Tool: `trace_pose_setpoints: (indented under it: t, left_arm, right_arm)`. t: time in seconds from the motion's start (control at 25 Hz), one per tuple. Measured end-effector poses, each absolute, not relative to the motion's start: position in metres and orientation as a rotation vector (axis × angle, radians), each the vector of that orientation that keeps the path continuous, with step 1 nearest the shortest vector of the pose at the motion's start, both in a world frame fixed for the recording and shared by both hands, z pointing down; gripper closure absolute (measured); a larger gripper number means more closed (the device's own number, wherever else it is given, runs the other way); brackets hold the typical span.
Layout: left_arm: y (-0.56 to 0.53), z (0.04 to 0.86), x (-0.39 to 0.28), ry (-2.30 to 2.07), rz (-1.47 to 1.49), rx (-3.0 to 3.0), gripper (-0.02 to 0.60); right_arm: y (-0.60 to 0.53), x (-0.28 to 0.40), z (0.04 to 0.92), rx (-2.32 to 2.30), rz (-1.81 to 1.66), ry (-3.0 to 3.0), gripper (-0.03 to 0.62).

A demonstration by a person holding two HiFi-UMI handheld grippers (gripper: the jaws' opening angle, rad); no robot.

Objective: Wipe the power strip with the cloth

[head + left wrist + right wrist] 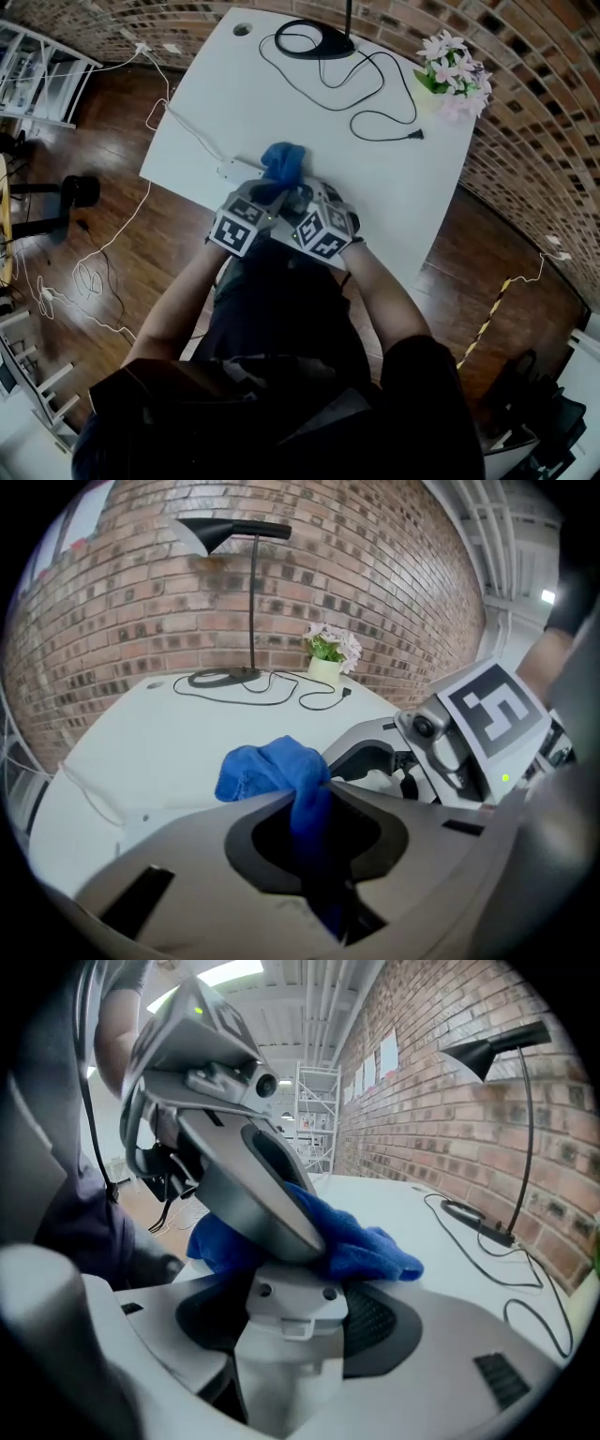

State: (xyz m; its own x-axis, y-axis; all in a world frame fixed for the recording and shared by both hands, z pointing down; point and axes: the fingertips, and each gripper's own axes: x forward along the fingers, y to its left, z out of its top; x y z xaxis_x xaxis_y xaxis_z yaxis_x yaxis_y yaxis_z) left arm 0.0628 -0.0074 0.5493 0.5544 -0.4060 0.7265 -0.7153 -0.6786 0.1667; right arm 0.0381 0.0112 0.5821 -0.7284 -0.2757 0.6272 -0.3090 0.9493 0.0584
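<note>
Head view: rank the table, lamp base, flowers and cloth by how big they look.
1. Table, by far the largest.
2. Flowers.
3. Lamp base, close to the flowers, so that order is unsure.
4. Cloth, smallest, though part of it is hidden.

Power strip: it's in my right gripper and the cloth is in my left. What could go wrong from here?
1. The left gripper pinches only a fold of the cloth; the loose bunch could pull free mid-wipe.
2. The right gripper holds the power strip by one end, near the table's front edge; hard wiping might twist it loose or push it off.
3. Its white cord trails off the table and could snag.
</note>
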Motion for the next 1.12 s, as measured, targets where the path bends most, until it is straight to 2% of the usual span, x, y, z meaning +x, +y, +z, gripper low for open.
trace_pose_setpoints:
  t: [0.68, 1.12]
  left_arm:
    - [-0.011, 0.550, 0.047, -0.976, 0.978, 2.374, 0.520]
    - [-0.021, 0.548, 0.001, -1.049, 0.937, 2.390, 0.520]
  right_arm:
    - [0.012, 0.036, 0.582, 0.407, 0.059, -2.426, 0.315]
    - [0.013, 0.035, 0.582, 0.405, 0.094, -2.407, 0.315]
